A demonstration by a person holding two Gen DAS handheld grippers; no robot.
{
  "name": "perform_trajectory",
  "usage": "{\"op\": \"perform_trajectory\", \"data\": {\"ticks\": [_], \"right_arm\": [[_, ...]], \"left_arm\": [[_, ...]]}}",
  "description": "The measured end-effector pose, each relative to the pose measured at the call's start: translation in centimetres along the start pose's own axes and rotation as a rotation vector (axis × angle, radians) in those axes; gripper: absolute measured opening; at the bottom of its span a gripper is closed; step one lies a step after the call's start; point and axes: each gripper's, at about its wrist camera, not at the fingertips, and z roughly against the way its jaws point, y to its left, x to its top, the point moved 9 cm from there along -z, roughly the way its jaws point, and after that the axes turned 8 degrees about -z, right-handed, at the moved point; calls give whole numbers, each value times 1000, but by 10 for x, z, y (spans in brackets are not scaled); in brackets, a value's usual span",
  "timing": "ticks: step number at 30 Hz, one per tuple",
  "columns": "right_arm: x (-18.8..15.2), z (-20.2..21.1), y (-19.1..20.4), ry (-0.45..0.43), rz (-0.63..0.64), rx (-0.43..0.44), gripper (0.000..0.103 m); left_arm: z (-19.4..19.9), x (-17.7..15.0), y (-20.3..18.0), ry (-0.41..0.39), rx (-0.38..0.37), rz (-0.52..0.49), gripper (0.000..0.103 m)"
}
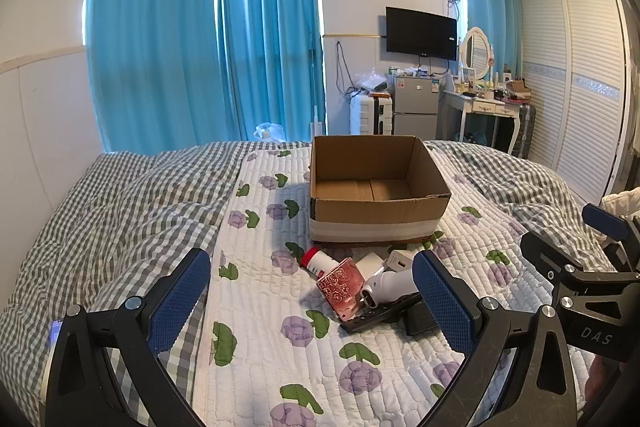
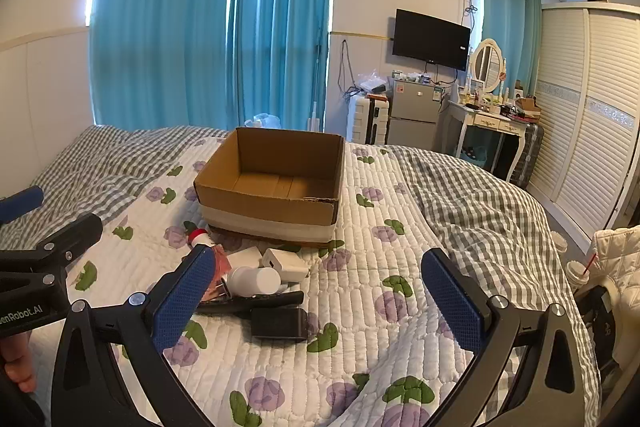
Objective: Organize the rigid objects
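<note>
Up on the bed, both tools hang over a white quilt (image 2: 400, 227) printed with purple flowers, with a grey checked duvet (image 1: 100, 211) on either side of it. The left gripper (image 1: 312, 301) has its blue pads spread wide and nothing between them; the right gripper (image 2: 316, 303) is just as wide and equally bare. An open cardboard box (image 2: 276, 183), banded with white tape low on its wall, sits farther up the quilt, its floor bare as far as the views reach.

Just in front of the box lies a small heap: a white bottle with a red cap (image 1: 318, 262), a pink rose-patterned case (image 1: 342, 287) leaning against a white cylinder (image 2: 256, 281), two white chargers (image 2: 285, 264) (one partly hidden), a long black remote-like bar (image 2: 256, 301) and a black adapter (image 2: 280, 323) nearest the right tool. The pieces overlap, so the case and cylinder cover part of the bar.

Behind the bed stand teal curtains (image 1: 200, 39), a wall television (image 1: 421, 33), a small fridge (image 1: 416, 107) and a white wardrobe (image 2: 588, 99).
</note>
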Motion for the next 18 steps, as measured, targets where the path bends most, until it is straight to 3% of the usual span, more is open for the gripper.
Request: {"op": "perform_trajectory", "data": {"ticks": [18], "right_arm": [[-2,-1,3,5,3,-1,103]], "left_arm": [[0,-1,0,1,-1,2,103]]}}
